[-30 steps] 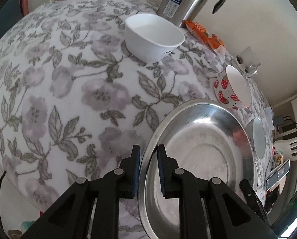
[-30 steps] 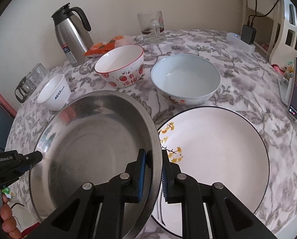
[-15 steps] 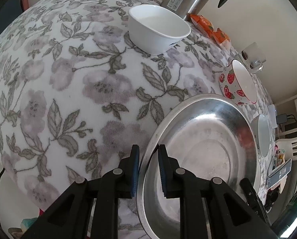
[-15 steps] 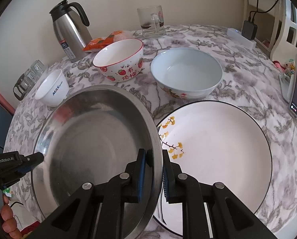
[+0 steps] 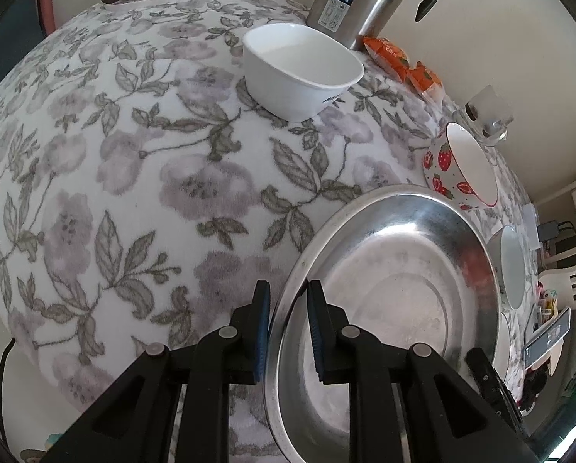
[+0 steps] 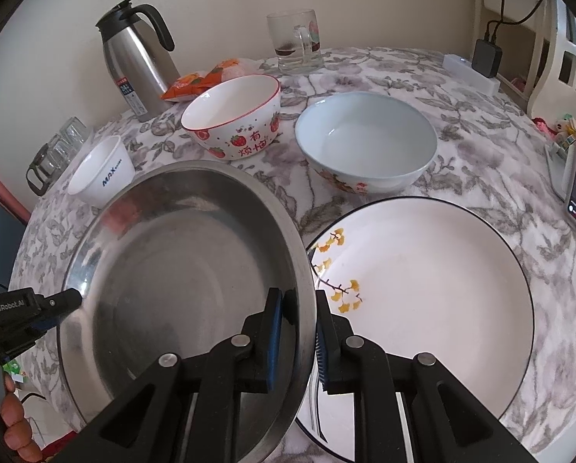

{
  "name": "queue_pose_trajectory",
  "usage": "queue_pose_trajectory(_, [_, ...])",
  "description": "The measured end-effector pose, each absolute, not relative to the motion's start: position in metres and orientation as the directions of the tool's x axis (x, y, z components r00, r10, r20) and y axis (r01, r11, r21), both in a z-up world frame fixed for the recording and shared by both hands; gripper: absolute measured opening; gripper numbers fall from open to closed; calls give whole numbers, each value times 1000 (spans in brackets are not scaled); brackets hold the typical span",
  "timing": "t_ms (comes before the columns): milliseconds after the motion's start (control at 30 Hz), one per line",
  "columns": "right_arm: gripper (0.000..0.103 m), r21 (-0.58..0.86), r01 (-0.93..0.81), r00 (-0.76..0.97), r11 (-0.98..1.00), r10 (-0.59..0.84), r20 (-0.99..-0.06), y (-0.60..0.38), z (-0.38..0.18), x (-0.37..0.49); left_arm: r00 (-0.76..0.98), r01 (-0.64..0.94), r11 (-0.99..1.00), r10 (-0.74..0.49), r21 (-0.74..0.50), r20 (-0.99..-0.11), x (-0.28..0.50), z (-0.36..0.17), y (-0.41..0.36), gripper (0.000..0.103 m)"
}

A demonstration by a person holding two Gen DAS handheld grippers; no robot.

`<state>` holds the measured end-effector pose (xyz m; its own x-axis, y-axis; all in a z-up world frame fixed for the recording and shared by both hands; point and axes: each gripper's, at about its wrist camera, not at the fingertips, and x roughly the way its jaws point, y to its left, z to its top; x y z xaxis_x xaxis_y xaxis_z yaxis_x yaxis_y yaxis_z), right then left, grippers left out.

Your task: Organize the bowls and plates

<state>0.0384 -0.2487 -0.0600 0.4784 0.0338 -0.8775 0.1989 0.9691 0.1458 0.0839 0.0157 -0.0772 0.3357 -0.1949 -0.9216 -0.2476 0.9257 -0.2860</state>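
Now both grippers pinch steel plate (image 6: 180, 270) by opposite rims: right gripper (image 6: 297, 332) nearest, left gripper (image 5: 286, 328) across. Plate apparently lifted, edge over white plate (image 6: 423, 289). Thin, stiff, slick rim; may slip. Bowls beyond.

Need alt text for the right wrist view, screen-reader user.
The right gripper, jaws shut on the rim, holds a steel plate tilted over a floral tablecloth, beside a white plate with yellow leaves. Behind stand a strawberry bowl, pale blue bowl, small white bowl, thermos and glass mug. The left gripper grips the plate's far side.
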Motion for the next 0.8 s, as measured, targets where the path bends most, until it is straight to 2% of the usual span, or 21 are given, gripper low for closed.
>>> queue_pose_trajectory(333, [19, 147, 204, 477, 968, 33, -878, -250, -61, 39, 346, -240, 927, -195, -288, -918, 86, -78, 14, 19])
queue_pose_trajectory(500, [31, 152, 210, 494, 966, 30, -869, -251, -54, 37, 368, -231, 930, -189, -286, -911, 83, -71, 14, 23])
queue_pose_trajectory(700, [32, 151, 234, 529, 960, 5, -849, -255, -42, 33, 408, -214, 935, -178, -283, -896, 78, -56, 13, 26])
queue_pose_trajectory(800, [32, 147, 254, 566, 956, -23, -824, -258, -28, 27, 449, -215, 941, -144, -263, -882, 72, -45, 15, 39])
